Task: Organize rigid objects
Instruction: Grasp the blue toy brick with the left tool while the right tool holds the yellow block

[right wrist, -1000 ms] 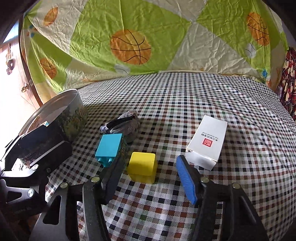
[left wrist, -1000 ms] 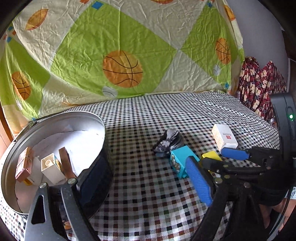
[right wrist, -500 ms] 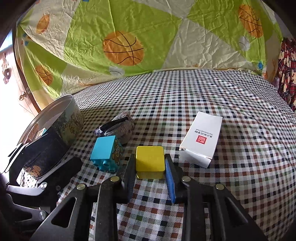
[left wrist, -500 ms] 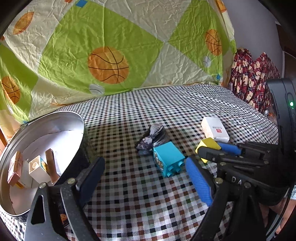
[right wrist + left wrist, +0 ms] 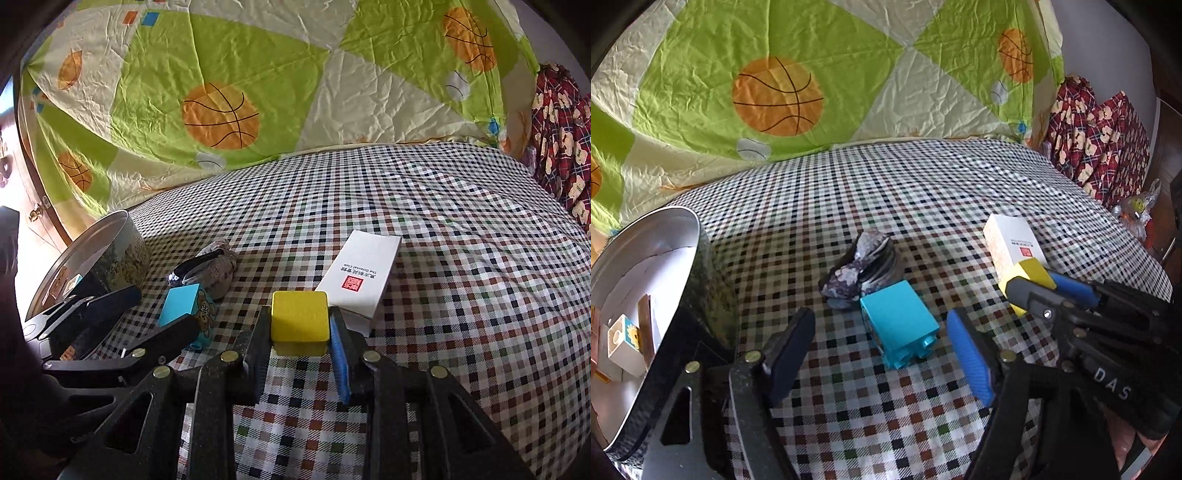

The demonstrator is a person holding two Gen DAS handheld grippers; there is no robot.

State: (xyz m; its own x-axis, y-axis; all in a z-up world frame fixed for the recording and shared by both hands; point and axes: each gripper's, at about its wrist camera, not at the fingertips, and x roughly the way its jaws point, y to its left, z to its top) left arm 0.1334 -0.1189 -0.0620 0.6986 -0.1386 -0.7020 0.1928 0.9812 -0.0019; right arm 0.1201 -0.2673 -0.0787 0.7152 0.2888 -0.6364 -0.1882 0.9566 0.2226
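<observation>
My right gripper (image 5: pixel 300 325) is shut on a yellow block (image 5: pixel 299 320), held just above the checkered cloth; it also shows in the left wrist view (image 5: pixel 1032 271). My left gripper (image 5: pixel 879 341) is open, its fingers on either side of a turquoise toy brick (image 5: pixel 899 325) that lies on the cloth; the brick shows in the right wrist view (image 5: pixel 186 304). A white carton (image 5: pixel 360 277) lies behind the yellow block. A round metal tin (image 5: pixel 646 258) at the left holds several small blocks (image 5: pixel 622 341).
A crumpled grey patterned cloth bundle (image 5: pixel 862 269) lies just behind the turquoise brick. A basketball-print sheet (image 5: pixel 775 96) hangs at the back. Red patterned fabric (image 5: pixel 1100 140) is piled at the far right edge.
My right gripper closed on the yellow block and lifted it slightly. My left gripper moved right from the tin and now straddles the turquoise brick.
</observation>
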